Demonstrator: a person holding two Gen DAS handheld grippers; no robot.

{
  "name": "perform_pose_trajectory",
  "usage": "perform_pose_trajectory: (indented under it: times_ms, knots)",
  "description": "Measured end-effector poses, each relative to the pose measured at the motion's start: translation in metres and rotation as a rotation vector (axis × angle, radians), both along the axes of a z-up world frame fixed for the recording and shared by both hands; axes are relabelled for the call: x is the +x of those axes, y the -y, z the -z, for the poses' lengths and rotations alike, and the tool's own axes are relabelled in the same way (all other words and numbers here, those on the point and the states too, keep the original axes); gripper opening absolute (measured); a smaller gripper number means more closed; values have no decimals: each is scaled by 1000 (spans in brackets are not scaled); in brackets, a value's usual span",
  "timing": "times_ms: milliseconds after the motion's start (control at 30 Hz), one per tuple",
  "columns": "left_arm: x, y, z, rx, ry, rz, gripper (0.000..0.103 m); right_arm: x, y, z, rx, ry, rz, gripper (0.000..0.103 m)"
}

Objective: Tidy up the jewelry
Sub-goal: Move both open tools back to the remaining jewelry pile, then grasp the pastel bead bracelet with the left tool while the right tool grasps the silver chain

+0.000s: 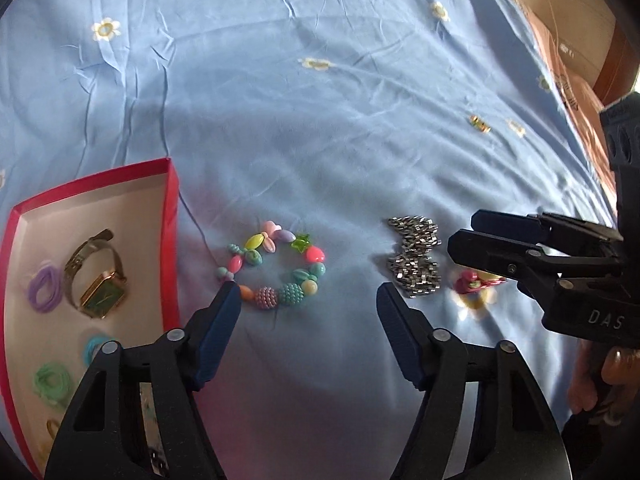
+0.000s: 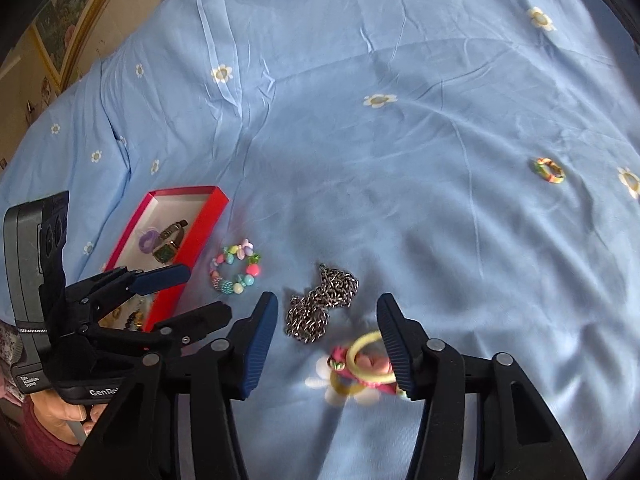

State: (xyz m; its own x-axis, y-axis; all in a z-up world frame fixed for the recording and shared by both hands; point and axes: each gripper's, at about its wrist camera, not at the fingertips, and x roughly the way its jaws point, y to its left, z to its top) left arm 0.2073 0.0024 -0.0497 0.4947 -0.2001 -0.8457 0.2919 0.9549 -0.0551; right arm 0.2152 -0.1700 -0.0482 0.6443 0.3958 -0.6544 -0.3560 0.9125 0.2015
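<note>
- Left gripper (image 1: 308,296) hangs with jaws apart, nothing between them, just near of the bead bracelet (image 1: 276,264).
- Right gripper (image 2: 326,312) gapes too, over the hair ties (image 2: 360,364).
- We see the chain (image 1: 414,258) right of the bracelet.
- Box (image 1: 170,216) sits left, holding a watch (image 1: 96,276).
- Far right, a ring (image 2: 549,170) lies alone on the sheet (image 1: 320,120).

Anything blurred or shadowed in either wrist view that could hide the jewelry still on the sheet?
Left wrist view: the pink and yellow hair ties are smeared by motion blur under the right claw; the colourful bead bracelet is sharp. Right wrist view: same ties blurred; silver chain crisp, lying in shadow.
</note>
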Motion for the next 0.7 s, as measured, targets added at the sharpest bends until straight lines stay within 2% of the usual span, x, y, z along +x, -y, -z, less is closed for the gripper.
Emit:
perform_pose_trajectory:
  times_ms: [67,100,200,267,400,433,467,533,600,700]
  knots:
    - [7,2,11,28,-28,4,55,9,-5,4,-18,-15,-12,51]
    - [9,2,14,39,-34,4,52,12,-7,6,-27,-21,-16,51]
    - [9,3,16,55,-16,11,38,18,-11,12,-43,-41,-30,51]
    - [9,3,17,65,-10,14,16,20,-13,17,-57,-52,-40,51]
    - [8,-3,13,29,-6,7,14,23,-23,23,-109,-41,-57,48]
    - [7,-5,11,16,1,7,11,23,-26,24,-127,-33,-57,45]
    - [5,-6,8,4,7,6,11,23,-27,25,-147,-25,-53,37]
    - [-1,-9,1,-17,23,-2,11,23,-27,26,-161,-15,-48,30]
    - [-5,-12,-5,-40,35,-7,11,23,-29,26,-175,-7,-50,15]
    - [-13,-17,-16,-81,55,-16,11,18,-37,25,-219,29,-45,13]
